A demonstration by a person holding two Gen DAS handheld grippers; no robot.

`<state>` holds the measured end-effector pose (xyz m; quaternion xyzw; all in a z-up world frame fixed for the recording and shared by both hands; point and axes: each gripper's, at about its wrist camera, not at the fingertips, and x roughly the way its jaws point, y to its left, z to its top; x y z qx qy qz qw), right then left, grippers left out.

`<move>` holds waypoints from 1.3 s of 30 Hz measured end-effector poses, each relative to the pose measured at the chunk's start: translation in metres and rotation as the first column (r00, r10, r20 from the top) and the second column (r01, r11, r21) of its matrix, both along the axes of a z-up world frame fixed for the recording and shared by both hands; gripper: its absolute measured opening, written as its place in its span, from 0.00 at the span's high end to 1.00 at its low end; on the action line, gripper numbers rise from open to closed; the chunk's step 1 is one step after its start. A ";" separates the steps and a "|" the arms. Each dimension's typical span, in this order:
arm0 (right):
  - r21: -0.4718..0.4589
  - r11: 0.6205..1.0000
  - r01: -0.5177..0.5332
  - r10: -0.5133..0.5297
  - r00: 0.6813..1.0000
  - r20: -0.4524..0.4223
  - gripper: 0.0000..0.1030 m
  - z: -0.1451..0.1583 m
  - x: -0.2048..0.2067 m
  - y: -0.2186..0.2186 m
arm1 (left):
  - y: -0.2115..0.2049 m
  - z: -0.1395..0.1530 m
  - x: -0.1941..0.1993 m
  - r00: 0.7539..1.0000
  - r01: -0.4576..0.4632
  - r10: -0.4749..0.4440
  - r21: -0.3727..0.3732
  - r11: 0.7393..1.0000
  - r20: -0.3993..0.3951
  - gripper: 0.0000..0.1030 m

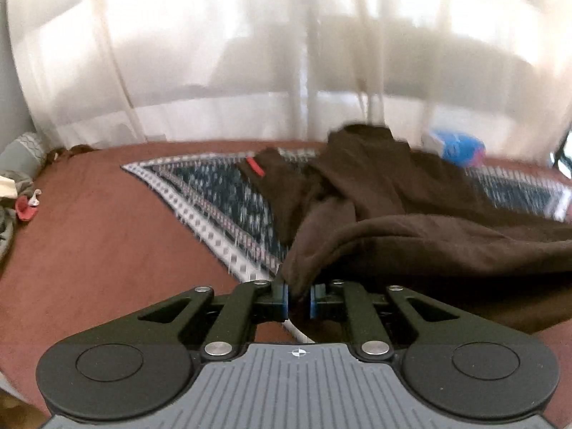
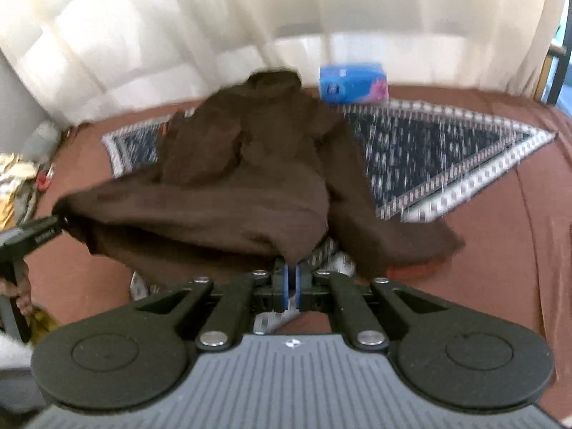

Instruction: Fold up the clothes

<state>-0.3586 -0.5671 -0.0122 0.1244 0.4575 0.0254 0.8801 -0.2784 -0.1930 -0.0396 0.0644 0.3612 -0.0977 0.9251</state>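
Observation:
A dark brown garment (image 1: 386, 207) lies bunched on a blue and white patterned cloth (image 1: 214, 189) on a reddish-brown bed. My left gripper (image 1: 299, 296) is shut on the garment's near hem and holds it lifted. In the right wrist view the garment (image 2: 250, 186) is stretched between both grippers. My right gripper (image 2: 291, 282) is shut on another part of the hem. The left gripper (image 2: 59, 223) shows there at the far left, pinching the cloth's corner. A red tag (image 1: 255, 166) shows on the garment.
A blue packet (image 2: 352, 84) lies at the far edge of the bed by white curtains (image 1: 286, 53). Crumpled clothes and a small red item (image 1: 25, 209) lie at the left. The patterned cloth (image 2: 447, 153) spreads to the right.

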 end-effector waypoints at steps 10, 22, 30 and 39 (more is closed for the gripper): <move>0.086 0.995 -0.056 0.080 0.947 -0.311 0.96 -0.105 -0.027 0.024 | 0.019 -0.089 -0.028 0.956 -0.032 0.053 0.079 0.996 -0.290 0.95; 0.025 0.997 0.078 -0.067 0.956 -0.287 0.64 -0.087 -0.027 -0.027 | 0.063 -0.025 -0.014 0.955 0.053 -0.051 -0.004 0.999 -0.293 0.45; 0.030 0.929 0.369 -0.365 0.927 -0.086 0.46 -0.076 0.020 -0.075 | -0.056 -0.005 0.047 0.935 0.314 -0.334 -0.160 0.936 -0.117 0.42; 0.125 0.895 0.428 -0.417 0.903 -0.105 0.45 -0.122 0.050 -0.164 | -0.242 -0.059 0.050 0.921 0.270 -0.313 -0.201 0.942 -0.233 0.41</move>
